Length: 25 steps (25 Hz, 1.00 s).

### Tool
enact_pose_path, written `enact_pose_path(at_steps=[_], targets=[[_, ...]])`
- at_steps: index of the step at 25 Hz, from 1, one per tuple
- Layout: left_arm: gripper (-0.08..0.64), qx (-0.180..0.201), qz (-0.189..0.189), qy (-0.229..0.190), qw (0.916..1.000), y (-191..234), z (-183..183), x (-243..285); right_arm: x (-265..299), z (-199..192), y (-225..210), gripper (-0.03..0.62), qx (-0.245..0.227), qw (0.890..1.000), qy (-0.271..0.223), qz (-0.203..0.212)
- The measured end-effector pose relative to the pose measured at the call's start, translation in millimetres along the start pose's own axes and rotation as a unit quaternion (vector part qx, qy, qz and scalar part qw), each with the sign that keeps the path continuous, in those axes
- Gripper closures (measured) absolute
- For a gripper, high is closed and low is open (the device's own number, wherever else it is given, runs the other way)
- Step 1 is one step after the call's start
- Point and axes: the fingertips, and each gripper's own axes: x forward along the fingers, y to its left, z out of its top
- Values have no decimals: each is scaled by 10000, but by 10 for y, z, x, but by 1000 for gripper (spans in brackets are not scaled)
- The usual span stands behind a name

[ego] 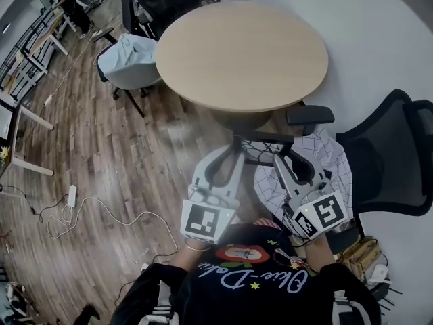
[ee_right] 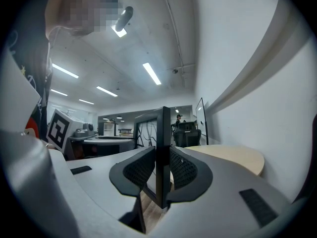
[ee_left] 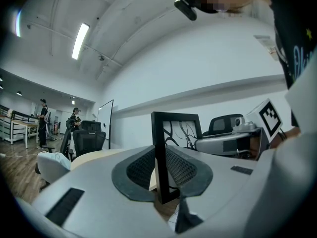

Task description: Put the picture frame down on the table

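Head view: the only markings are black-and-white square codes on each gripper's cube. Script lettering on the person's black shirt cannot be read.

The left gripper (ego: 232,154) and right gripper (ego: 285,158) hold the picture frame (ego: 261,140) between them. It is in the air, just short of the near edge of the round table (ego: 243,53) and over plank flooring.

Left gripper view: the left gripper (ee_left: 161,175) is clenched on one upright side rail of the picture frame (ee_left: 159,133), with its mesh-textured pads pressed to both faces.

Right gripper view: the right gripper (ee_right: 161,175) is clamped on the opposite rail of the picture frame (ee_right: 162,143).

The frame is black and square-edged, and stands upright. Its print shows dark curving lines on white.

The table top is smooth pale wood. A black office chair (ego: 399,154) stands near on the right. A chair draped in pale cloth (ego: 128,59) stands far on the left.
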Motion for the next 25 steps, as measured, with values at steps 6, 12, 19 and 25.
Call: enact_pose_path(at_steps=[6, 12, 19, 25], targets=[[511, -5, -42, 12, 10000, 94, -74, -13, 86, -72, 38, 518, 27, 10000, 31, -35], [511, 5, 53, -30, 10000, 292, -85, 60, 311, -80, 13, 517, -3, 10000, 6, 46], [511, -7, 206, -28, 9998, 545, -75, 170, 607, -74, -35, 517, 21, 9998, -33, 179], [511, -40, 163, 65, 9998, 685, -146, 361, 793, -145, -179, 517, 77, 9999, 39, 142]])
